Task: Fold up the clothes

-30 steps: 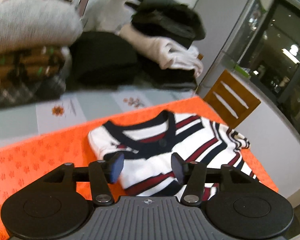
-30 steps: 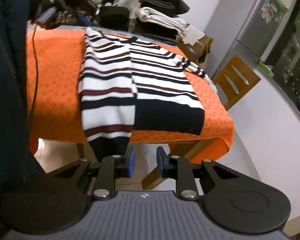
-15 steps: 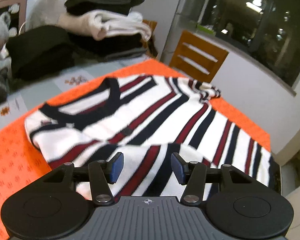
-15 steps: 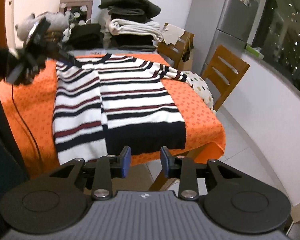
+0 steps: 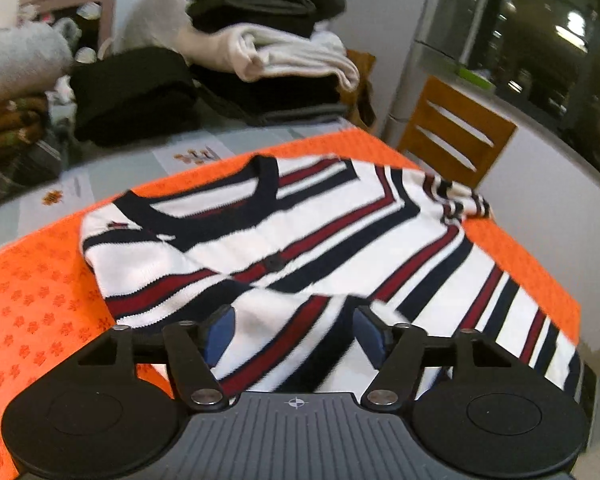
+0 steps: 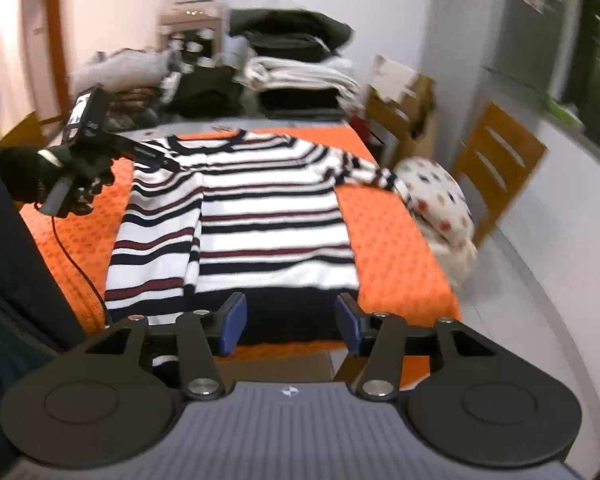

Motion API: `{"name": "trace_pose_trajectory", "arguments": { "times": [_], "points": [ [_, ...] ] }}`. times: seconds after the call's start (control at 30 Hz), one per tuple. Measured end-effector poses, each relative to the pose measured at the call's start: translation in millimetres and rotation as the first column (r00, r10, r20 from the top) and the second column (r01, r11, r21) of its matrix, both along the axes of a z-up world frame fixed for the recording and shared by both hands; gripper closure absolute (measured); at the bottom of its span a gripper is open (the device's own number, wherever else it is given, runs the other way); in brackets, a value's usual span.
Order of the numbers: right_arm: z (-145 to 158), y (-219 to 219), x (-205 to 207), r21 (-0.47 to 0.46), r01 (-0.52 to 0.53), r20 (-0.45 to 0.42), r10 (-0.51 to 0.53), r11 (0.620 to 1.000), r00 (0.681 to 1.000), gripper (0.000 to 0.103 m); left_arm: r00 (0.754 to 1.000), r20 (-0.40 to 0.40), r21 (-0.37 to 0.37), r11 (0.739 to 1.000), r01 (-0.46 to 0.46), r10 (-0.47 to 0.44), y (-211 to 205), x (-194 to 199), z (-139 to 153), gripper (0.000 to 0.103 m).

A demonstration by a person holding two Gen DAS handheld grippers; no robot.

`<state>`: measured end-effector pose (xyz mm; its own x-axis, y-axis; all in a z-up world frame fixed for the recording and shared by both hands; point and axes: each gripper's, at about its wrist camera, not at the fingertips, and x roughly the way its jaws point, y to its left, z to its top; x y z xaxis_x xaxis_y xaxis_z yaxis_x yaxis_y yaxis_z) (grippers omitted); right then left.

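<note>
With the striped sweater (image 6: pixel 260 216) flat on the orange tablecloth (image 6: pixel 396 248), one sleeve folded in, both my grippers gape empty: left gripper (image 5: pixel 294 332) over the chest, right gripper (image 6: pixel 290 322) near the hem. I'd next pinch the far sleeve (image 6: pixel 364 170) cleanly, single layer only.

An orange cloth (image 6: pixel 392 240) covers the table, with a striped sweater (image 6: pixel 272 216) spread flat on it.

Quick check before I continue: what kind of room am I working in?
Probably a home dining or kitchen area: a fridge, a wooden chair, and a table under an orange cloth holding the striped sweater.
</note>
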<state>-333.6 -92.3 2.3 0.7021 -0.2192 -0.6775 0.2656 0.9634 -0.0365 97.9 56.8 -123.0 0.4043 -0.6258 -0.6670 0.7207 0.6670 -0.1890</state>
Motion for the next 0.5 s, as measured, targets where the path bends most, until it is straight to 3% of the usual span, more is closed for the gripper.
{"name": "trace_pose_trajectory", "arguments": {
  "times": [0.17,0.37,0.5],
  "points": [
    [11,-71,-9,-0.008,-0.134,0.02,0.134,0.991,0.991,0.044,0.991,0.053,-0.017,0.992,-0.122,0.122,-9,-50,28,0.017],
    [24,-159,-17,0.004,-0.2,0.046,0.2,0.98,0.979,0.043,0.971,0.093,-0.018,0.976,-0.218,0.219,-35,-109,46,0.017],
    [27,-213,-17,0.015,-0.235,0.061,0.234,0.972,0.97,0.04,0.956,0.079,-0.05,0.959,-0.278,0.281,-61,-132,52,0.016]
  ]
}}
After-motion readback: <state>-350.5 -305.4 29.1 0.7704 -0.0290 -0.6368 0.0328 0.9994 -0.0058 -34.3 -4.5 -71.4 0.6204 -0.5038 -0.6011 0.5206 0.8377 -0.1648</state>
